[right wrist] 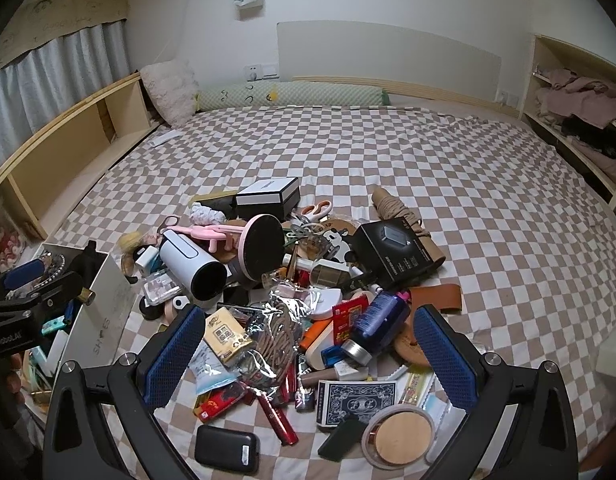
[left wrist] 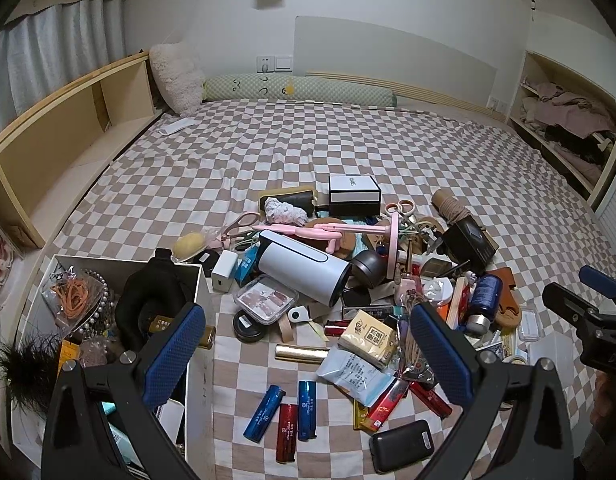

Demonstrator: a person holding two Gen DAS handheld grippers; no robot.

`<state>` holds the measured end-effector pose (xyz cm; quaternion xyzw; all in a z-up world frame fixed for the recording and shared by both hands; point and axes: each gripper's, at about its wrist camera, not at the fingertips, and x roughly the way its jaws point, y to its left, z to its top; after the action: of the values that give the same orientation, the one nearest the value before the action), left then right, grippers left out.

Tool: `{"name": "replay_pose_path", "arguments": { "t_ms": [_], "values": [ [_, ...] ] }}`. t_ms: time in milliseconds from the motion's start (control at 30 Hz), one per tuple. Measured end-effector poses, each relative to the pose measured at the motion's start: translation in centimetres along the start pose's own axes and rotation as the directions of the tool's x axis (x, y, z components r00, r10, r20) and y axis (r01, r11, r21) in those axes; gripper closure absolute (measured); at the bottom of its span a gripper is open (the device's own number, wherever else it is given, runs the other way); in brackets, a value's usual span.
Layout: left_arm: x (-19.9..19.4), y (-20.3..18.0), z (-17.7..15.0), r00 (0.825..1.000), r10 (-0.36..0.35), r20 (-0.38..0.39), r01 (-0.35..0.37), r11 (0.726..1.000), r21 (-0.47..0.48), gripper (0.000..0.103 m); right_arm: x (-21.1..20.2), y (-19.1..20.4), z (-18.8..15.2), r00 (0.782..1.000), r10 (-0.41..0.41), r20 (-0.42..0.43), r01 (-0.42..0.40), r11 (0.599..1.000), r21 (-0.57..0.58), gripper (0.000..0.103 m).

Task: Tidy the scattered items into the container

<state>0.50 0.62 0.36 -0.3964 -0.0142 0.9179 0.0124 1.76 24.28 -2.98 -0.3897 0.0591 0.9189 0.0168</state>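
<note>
The white cardboard box sits on the checked bedsheet, already partly filled with beads, cords and a black pouch. Just right of the box lies the heap: one white cylinder, two blue lighters, one red lighter, one flat black power bank. The left gripper hangs spread wide, empty, beside the box; the right gripper likewise, grasping nothing.

Glossy plastic lighters on matt checked bedsheet (woven cloth)
</note>
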Motion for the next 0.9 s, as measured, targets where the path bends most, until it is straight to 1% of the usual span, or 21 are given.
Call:
{"name": "replay_pose_path", "arguments": {
  "t_ms": [900],
  "values": [
    [-0.06,0.48,0.05,1.0,0.001,0.005,-0.001,1.0,0.008,0.0,0.07,-0.22,-0.07,1.0,0.005,-0.013,-0.005,1.0,-0.002,0.0]
  ]
}}
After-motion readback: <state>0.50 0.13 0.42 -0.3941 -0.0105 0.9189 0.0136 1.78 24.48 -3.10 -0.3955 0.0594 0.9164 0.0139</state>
